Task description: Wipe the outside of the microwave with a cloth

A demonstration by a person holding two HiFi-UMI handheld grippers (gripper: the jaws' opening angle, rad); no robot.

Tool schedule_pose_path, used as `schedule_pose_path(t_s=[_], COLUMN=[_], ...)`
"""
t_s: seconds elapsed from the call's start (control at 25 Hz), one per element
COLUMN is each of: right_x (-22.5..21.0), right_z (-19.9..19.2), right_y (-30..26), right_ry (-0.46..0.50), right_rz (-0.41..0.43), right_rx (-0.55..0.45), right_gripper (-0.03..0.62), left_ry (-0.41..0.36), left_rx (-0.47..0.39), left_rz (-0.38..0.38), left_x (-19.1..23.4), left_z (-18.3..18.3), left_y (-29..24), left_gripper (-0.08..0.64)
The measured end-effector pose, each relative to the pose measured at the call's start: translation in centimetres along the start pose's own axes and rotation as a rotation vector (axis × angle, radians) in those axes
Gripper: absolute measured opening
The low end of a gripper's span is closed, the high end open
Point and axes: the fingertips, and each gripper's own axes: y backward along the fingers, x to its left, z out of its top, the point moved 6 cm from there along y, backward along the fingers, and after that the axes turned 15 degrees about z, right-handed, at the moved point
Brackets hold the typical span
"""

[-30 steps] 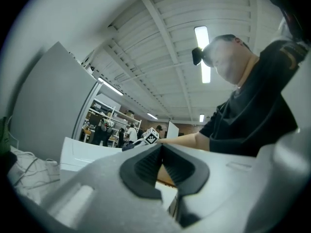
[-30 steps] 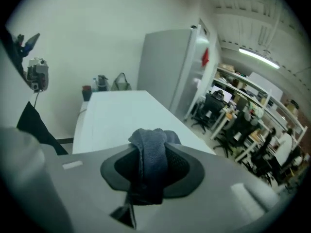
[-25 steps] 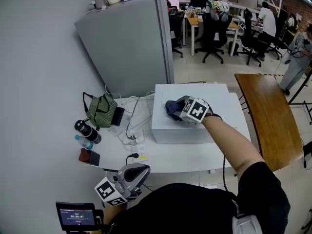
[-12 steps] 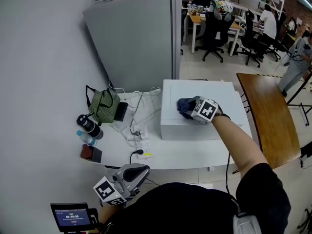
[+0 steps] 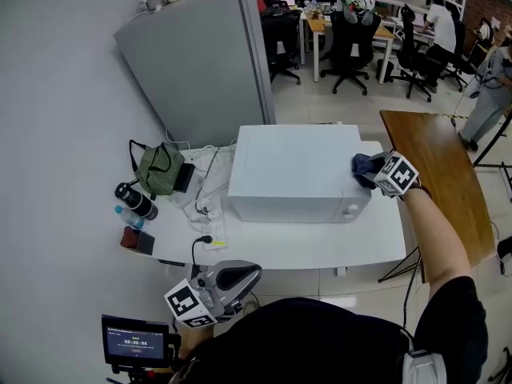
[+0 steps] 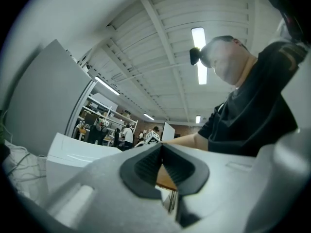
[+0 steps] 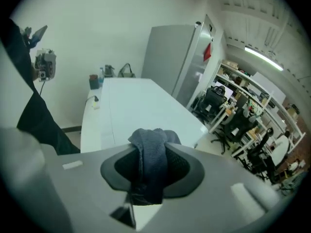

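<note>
The white microwave [image 5: 292,174] stands on a white table [image 5: 304,246] in the head view. My right gripper [image 5: 371,170] is at the right end of the microwave's top, shut on a dark blue cloth [image 5: 362,166] that rests against that edge. In the right gripper view the cloth [image 7: 152,154] is bunched between the jaws, with the microwave's flat white top [image 7: 136,106] stretching beyond. My left gripper [image 5: 250,272] hangs low near my body, off the table's front edge. The left gripper view shows its jaws [image 6: 162,147] shut, with nothing in them.
A grey refrigerator [image 5: 200,62] stands behind the microwave. A green bag [image 5: 158,169], two bottles [image 5: 134,202] and a power strip with cables [image 5: 210,208] lie at the table's left. A wooden table [image 5: 436,174] is at the right. Office chairs [image 5: 352,38] and people stand farther back.
My right gripper has slid the cloth across the microwave's top from the left part to the right end. The left gripper has stayed low by my body.
</note>
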Motion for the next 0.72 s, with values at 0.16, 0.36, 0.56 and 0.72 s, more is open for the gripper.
schedule_pose_path(t_s=[0.16, 0.36, 0.56, 0.72], right_x=[6.4, 15.8, 17.5, 15.2], right_z=[10.4, 23.9, 28.0, 25.4], right_y=[-6.9, -19.3, -26.1, -24.0], right_ry=[0.155, 0.295, 0.297, 0.222], right_rz=[0.155, 0.268, 0.254, 0.242], right_rx=[-0.168, -0.173, -0.047, -0.064], right_gripper=[0.103, 0.103, 0.103, 0.103], left_ry=[-0.018, -0.045, -0.036, -0.017], left_rx=[-0.015, -0.043, -0.059, -0.063], left_rz=[0.048, 0.098, 0.132, 0.138], left_x=[1.6, 4.8, 7.9, 8.3], left_z=[-0.6, 0.3, 1.6, 1.8], left_y=[3.0, 10.5, 16.5, 16.8], left_gripper=[0.005, 0.005, 0.005, 0.005])
